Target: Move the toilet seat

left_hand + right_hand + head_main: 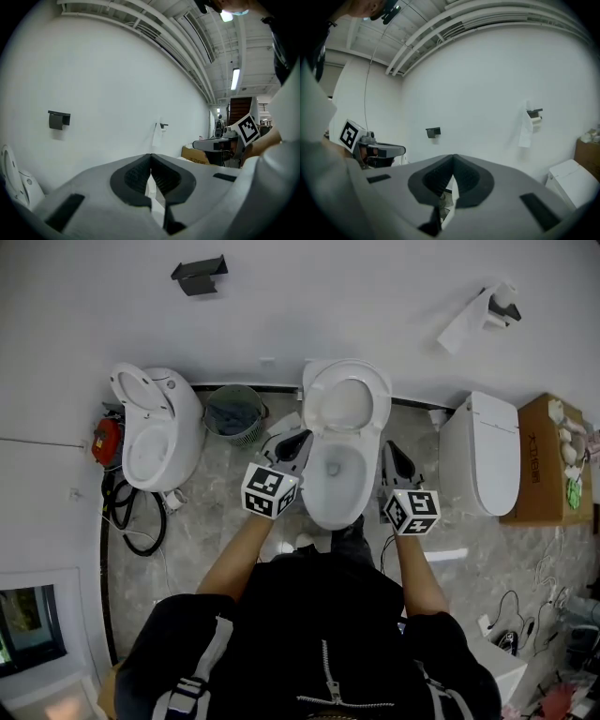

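Note:
The middle toilet's bowl (319,498) is uncovered, and its white seat and lid (346,376) stand raised against the wall. My left gripper (300,441) hangs just left of the bowl's rim, jaws shut and empty. My right gripper (393,450) hangs just right of the rim, also shut on nothing. In the left gripper view the dark pads (140,177) meet at a point and face the white wall. The pads (440,177) in the right gripper view meet the same way. Neither gripper touches the seat.
A second toilet (157,427) with its lid up stands at the left, and a closed one (487,451) at the right. Between the left and middle toilets sits a bin (233,414). A cardboard box (547,461) stands far right. A hose and a red object (106,441) lie at the left wall.

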A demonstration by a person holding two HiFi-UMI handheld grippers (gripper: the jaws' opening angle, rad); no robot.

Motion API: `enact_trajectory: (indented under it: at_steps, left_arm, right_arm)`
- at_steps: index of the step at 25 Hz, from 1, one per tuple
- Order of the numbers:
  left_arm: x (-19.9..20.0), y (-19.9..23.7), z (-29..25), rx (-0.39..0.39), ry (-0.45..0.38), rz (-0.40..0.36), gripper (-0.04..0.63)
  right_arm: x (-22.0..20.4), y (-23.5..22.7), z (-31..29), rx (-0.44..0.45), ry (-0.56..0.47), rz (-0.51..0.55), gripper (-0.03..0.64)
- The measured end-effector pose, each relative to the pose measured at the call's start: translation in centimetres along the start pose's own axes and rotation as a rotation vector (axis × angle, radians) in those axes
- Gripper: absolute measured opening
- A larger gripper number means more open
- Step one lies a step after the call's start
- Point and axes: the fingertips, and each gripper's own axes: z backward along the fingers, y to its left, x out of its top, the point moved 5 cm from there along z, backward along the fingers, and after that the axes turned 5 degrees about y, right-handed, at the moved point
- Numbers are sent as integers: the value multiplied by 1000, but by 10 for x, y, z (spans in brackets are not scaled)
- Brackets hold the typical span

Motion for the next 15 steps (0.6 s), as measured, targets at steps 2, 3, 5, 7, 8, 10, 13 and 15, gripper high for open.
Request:
enact_trajectory:
  at_steps: [2,3,5,7,8,10,13,15]
  left_arm:
    - [-1,-1,3,-1,-4,4,5]
    - [0,-2,5,0,-7,6,5]
    - [2,-5,5,-1,-14,8,5]
    - [3,-8,4,-3,-17,9,5]
    - [4,-9,3,-5,-18,9,5]
    - [5,-11,1,-7,-20,10,5]
    - [4,-13,-2,-8,-19,12,5]
    - [3,-14,-2,-8,-14,13,5]
  right_arm:
    - [-2,3,5,-7,0,11,2]
    - [-2,5,7,-8,0,18,2]
    - [0,6,10,-5,-1,26,2]
    - [1,6,12,-3,-4,32,2]
    - [2,7,12,-4,-7,36,2]
    - [3,6,13,-10,-10,43,2]
    - [2,6,13,-12,-10,48,2]
    - [1,6,13,-5,-7,47,2]
